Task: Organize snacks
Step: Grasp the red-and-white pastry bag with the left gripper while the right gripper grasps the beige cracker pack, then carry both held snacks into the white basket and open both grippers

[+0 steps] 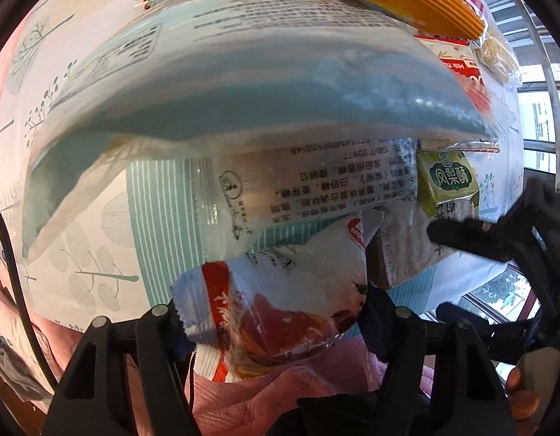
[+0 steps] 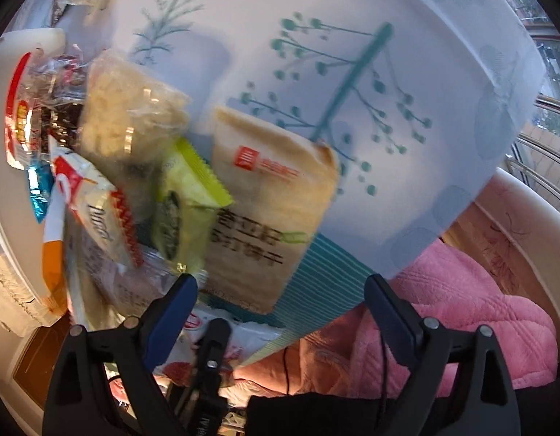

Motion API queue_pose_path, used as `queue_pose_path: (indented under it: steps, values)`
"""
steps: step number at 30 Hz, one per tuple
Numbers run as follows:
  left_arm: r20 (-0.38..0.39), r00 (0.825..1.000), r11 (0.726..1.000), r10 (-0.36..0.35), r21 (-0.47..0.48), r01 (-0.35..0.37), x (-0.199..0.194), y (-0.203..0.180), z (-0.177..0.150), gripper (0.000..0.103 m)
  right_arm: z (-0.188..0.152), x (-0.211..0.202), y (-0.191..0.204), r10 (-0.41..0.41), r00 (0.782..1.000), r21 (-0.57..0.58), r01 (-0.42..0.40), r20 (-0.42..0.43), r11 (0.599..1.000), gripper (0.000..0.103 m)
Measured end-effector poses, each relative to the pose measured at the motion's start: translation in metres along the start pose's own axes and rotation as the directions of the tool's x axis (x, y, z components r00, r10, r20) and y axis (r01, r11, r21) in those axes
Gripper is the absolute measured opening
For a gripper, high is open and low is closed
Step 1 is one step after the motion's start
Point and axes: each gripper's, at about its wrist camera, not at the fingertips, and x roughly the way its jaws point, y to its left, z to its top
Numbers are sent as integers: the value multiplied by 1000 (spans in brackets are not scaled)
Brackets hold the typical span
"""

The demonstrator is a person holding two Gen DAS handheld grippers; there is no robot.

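on the tablecloth [image 2: 389, 83], a tan packet [image 2: 265, 196] with red logo; text blurred

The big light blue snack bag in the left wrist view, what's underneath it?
Under the big light blue bag lies a clear printed packet on the tablecloth, with a green packet at its edge. Whatever sits beneath its middle is covered.

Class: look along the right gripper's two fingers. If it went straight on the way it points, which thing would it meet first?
Probably the tan cracker packet, which lies straight ahead between the open fingers of the right gripper, on the tablecloth. The picture is blurred, so depth is uncertain.
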Motion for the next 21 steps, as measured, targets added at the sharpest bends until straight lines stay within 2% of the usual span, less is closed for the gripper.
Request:
queue_pose_path:
  steps: [5, 8, 14, 19, 21]
  values:
    - [6, 1000, 1000, 10, 10, -10, 1, -6, -12, 67, -5, 11, -8, -2, 1000, 19, 2, -14, 1000, 93]
    - [6, 1000, 1000, 10, 7, -10, 5, -4, -22, 66, -6, 12, -1, 10, 1000, 3, -10, 6, 1000, 92]
    - [2, 1000, 1000, 3, -2, -3, 2, 6, -21, 66, -2, 13, 5, -4, 999, 15, 3, 51, 1000, 86]
    - [-2, 1000, 1000, -14, 1, 14, 2, 11, -21, 66, 0, 12, 11, -13, 997, 32, 10, 70, 999, 86]
    - [-5, 1000, 1000, -21, 6, 21, -4, 13, -11, 66, 0, 14, 12, -18, 997, 44, 15, 76, 999, 85]
